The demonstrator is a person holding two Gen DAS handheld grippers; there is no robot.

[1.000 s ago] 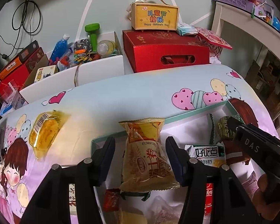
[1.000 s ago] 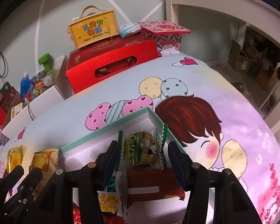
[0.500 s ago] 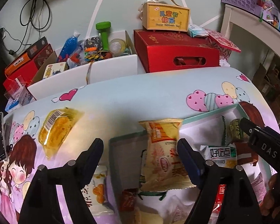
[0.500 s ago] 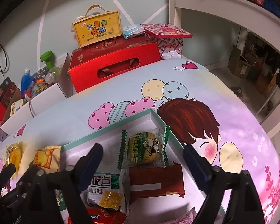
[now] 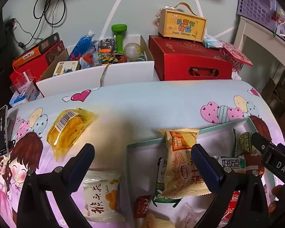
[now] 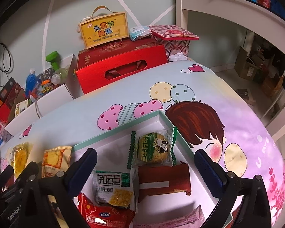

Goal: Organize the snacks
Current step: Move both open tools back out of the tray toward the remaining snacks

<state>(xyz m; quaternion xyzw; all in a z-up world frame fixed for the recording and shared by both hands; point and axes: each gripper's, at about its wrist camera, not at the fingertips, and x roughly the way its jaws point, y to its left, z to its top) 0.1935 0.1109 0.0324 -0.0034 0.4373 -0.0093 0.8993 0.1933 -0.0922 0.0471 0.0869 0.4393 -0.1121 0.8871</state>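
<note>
A shallow white box with a teal rim (image 5: 144,144) (image 6: 115,128) lies on the cartoon cloth and holds several snack packs. A yellow biscuit pack (image 5: 181,163) (image 6: 56,161) leans over its far rim. My left gripper (image 5: 142,161) is open above the box's left edge, holding nothing. A clear yellow cake pack (image 5: 69,129) lies outside the box to the left, and a white pack with Chinese writing (image 5: 101,195) lies near the left fingers. My right gripper (image 6: 145,169) is open over a green cow-print pack (image 6: 153,148), a brown pack (image 6: 164,182) and a white-green pack (image 6: 113,188).
Behind the table stand a red gift box (image 5: 190,60) with a yellow carry box (image 5: 182,26) on it, and a white bin (image 5: 96,74) full of toys and bottles. A phone (image 5: 2,131) lies at the table's left edge. A white shelf (image 6: 228,9) stands at the right.
Both grippers have opened wide and pulled back. The left one let go of the yellow biscuit pack and shifted left; the right one let go of the green cow-print pack.
</note>
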